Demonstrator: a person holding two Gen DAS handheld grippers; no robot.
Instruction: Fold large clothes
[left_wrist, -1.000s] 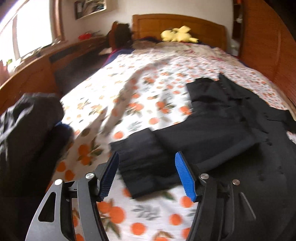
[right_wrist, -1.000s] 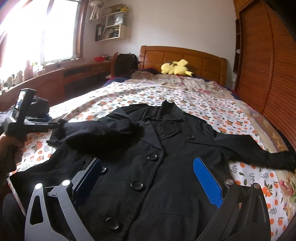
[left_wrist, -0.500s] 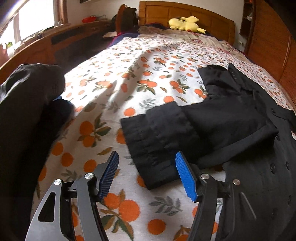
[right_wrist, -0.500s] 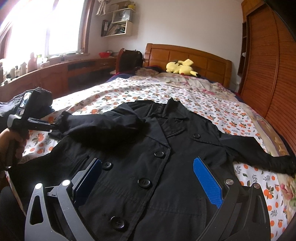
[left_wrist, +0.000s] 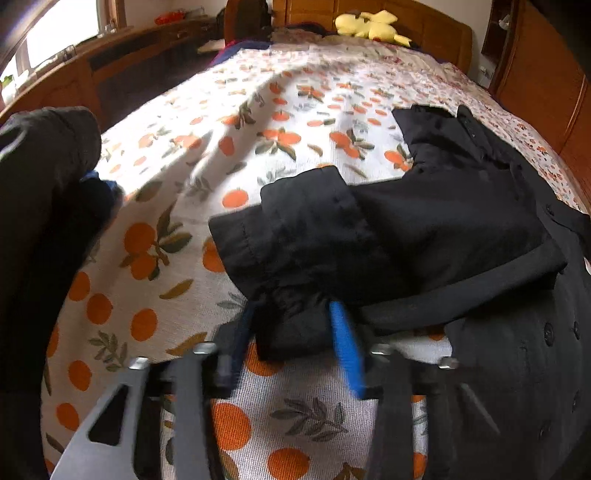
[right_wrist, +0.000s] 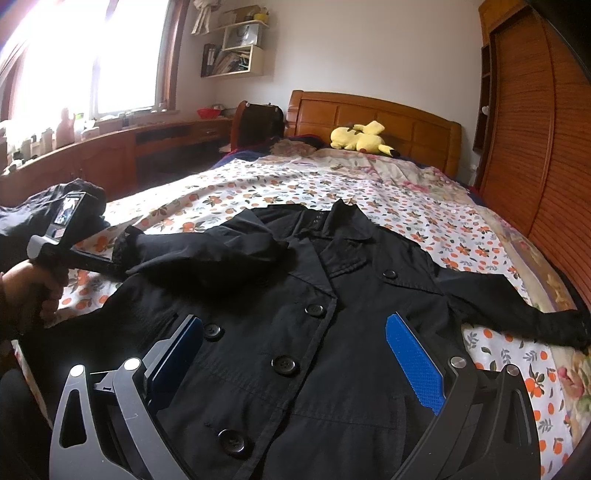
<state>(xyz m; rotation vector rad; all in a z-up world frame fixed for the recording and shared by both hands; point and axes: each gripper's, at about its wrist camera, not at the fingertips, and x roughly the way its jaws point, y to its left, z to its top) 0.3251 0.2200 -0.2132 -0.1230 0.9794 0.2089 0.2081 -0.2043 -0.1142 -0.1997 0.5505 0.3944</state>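
**Black coat, one cuff pinched**

Black woven cloth, thick and matte, lies spread across the foot end of the bed (right_wrist: 424, 206): a double-breasted coat (right_wrist: 332, 332), buttoned front up, collar toward the headboard. One sleeve (left_wrist: 388, 236) is doubled back over the chest near the bed's left edge; the other sleeve (right_wrist: 517, 310) stretches out toward the right edge.

The left gripper (left_wrist: 295, 328) has its blue pads closed around the cuff end of the folded sleeve, a bunch of cloth squeezed between them. The right gripper (right_wrist: 295, 354) hangs above the coat's lower front with its fingers wide apart, holding nothing.

This looks like a heavy, limp garment (several layers at the plackets and cuffs, to my eye). It will sag and drag on the orange-print sheet (left_wrist: 258, 110) rather than lift flat, so a single pinch may let the rest trail. The stitched cuff and hem edges seem the firmest spots to grab; the buttons (right_wrist: 284, 363) are lumps to steer clear of. The outstretched sleeve's cuff, near the right edge, looks the likely hold for the free claw.
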